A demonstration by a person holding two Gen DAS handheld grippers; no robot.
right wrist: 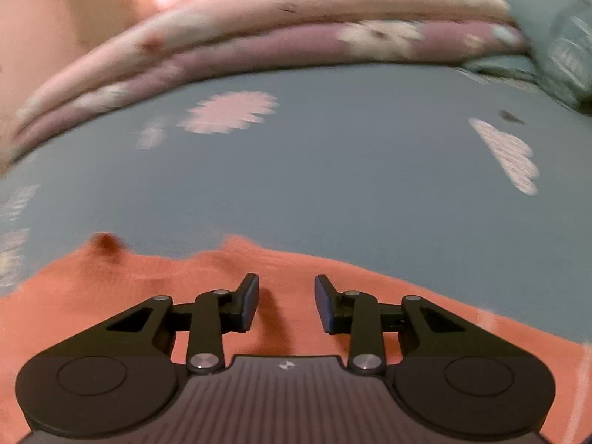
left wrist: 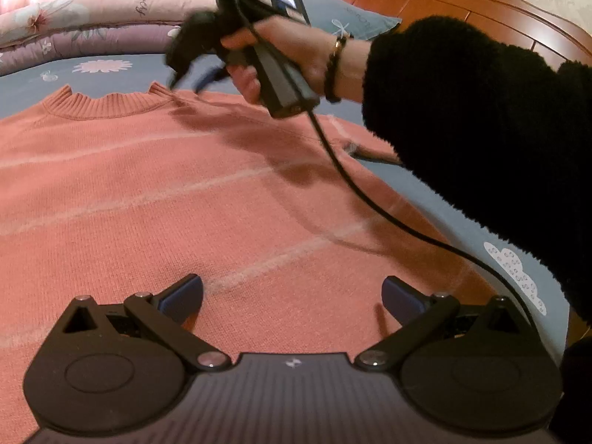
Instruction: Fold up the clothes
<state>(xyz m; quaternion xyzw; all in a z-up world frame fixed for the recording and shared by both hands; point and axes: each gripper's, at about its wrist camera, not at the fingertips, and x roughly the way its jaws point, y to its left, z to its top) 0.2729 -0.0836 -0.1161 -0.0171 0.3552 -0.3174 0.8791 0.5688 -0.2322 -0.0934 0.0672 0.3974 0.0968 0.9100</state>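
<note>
The sweater [left wrist: 185, 199] is spread flat on the bed [right wrist: 333, 170]. Both the left hand-held gripper [left wrist: 292, 296] and the right hand-held gripper [right wrist: 285, 303] are parted and empty; the shoulder near the collar [left wrist: 107, 105] should be pinched squarely before folding.

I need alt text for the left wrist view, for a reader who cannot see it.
A salmon-pink sweater with pale stripes lies flat on a blue-grey bedsheet, collar away from the camera. The left gripper is open above its lower part. A hand in a black fleece sleeve holds the right gripper near the collar.
</note>
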